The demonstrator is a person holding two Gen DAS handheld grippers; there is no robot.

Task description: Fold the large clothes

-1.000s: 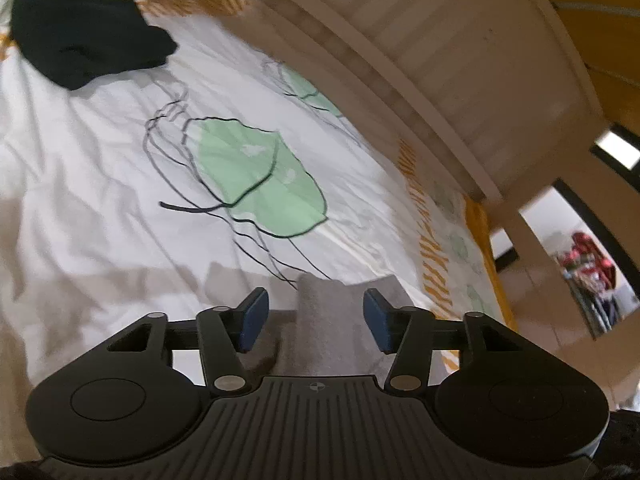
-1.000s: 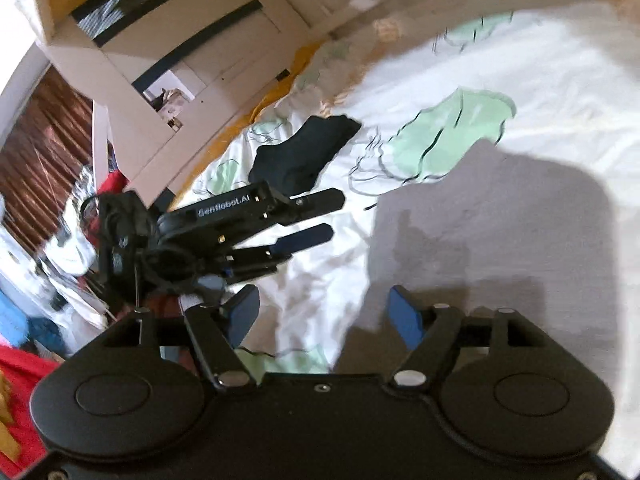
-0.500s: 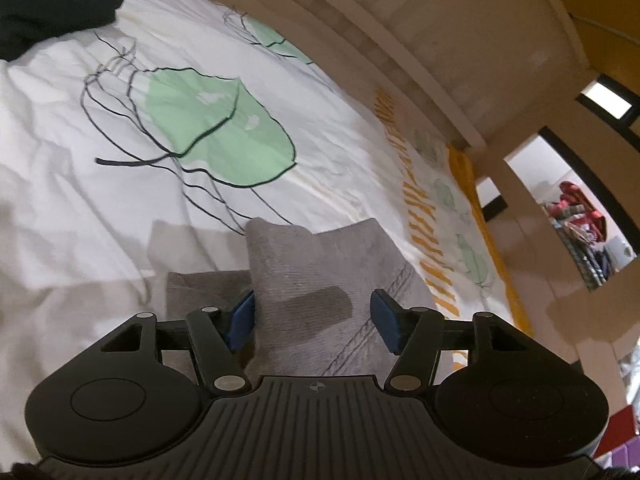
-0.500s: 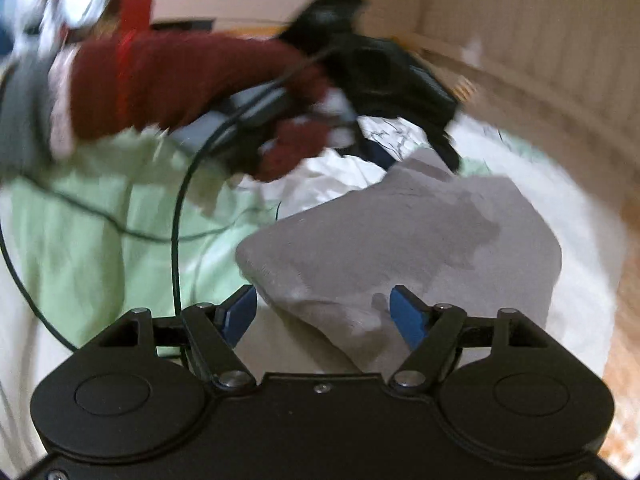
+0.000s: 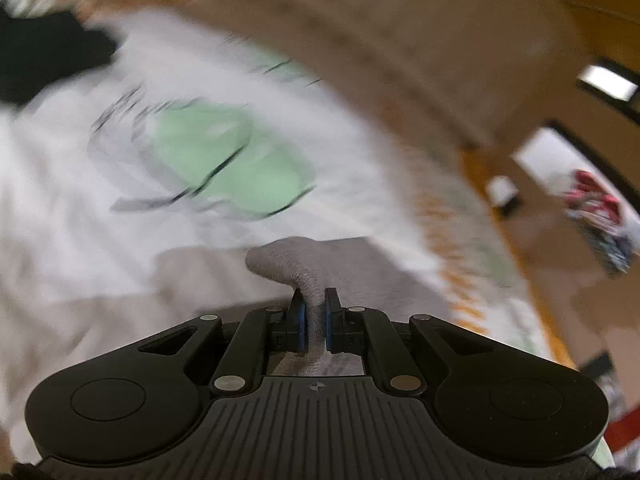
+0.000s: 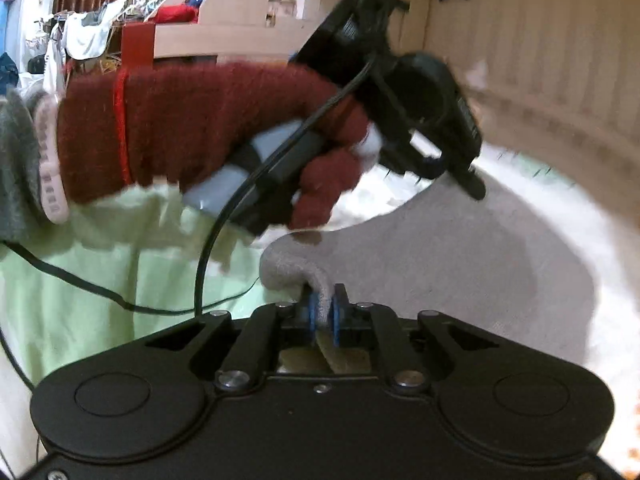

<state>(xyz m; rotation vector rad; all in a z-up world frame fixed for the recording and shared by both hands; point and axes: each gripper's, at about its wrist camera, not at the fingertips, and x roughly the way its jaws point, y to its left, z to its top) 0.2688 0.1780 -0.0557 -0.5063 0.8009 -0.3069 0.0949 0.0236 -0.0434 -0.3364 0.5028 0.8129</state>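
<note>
A grey knit garment (image 5: 360,272) lies on the white bedsheet with green leaf prints (image 5: 224,168). My left gripper (image 5: 313,320) is shut on a bunched edge of it, with the cloth squeezed between the blue pads. In the right wrist view the same grey garment (image 6: 440,248) spreads over the bed, and my right gripper (image 6: 323,316) is shut on another corner of it. The left gripper (image 6: 478,190), held by a hand in a dark red glove (image 6: 200,128), reaches down onto the garment's far edge.
A black garment (image 5: 44,56) lies at the far left of the bed. A pale wooden slatted bed frame (image 6: 540,40) borders the mattress. Hanging clothes (image 6: 80,32) and shelving stand beyond. A black cable (image 6: 208,240) trails from the left gripper.
Both grippers were open around the grey garment half a second ago; both have now shut on its edges. The left wrist view is blurred from motion.
</note>
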